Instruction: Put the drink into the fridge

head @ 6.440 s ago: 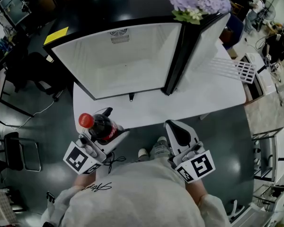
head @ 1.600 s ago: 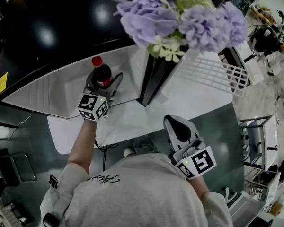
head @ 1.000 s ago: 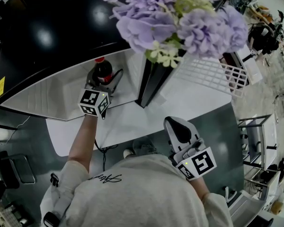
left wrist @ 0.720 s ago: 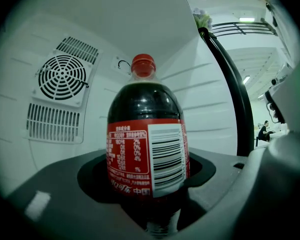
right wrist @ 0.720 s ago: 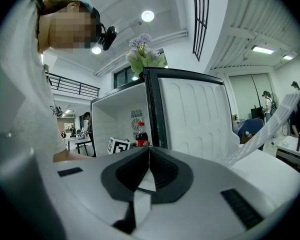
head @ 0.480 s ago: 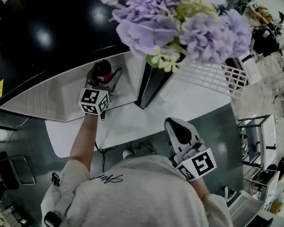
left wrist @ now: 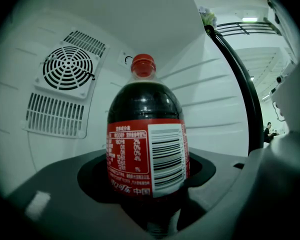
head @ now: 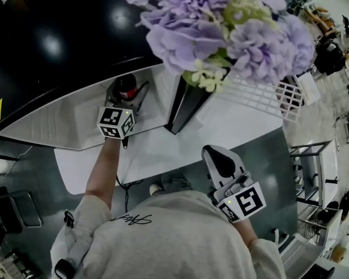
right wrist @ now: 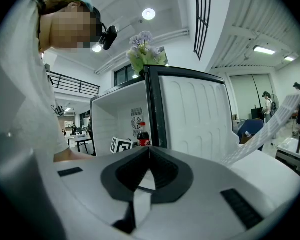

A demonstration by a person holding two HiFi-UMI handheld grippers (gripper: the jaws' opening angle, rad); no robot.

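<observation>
The drink is a dark cola bottle (left wrist: pixel 146 149) with a red cap and red label. It stands upright inside the white fridge (head: pixel 58 118), in front of the fan grille (left wrist: pixel 67 69). My left gripper (head: pixel 128 93) reaches into the fridge and is shut on the bottle (head: pixel 125 85), whose body sits in the round recess between the jaws. My right gripper (head: pixel 216 156) hangs near my body outside the fridge, shut and with nothing in it. From the right gripper view the bottle (right wrist: pixel 142 136) shows far off inside the fridge (right wrist: pixel 120 114).
The fridge door (head: pixel 189 103) stands open to the right of my left arm. Purple flowers (head: pixel 221 22) sit on the fridge's black top and hide part of it. The fridge rests on a white table (head: pixel 180 150). A white wire shelf (head: pixel 267 92) lies at the right.
My left gripper with the bottle has shifted only slightly inside the fridge. The right gripper has stayed where it was.
</observation>
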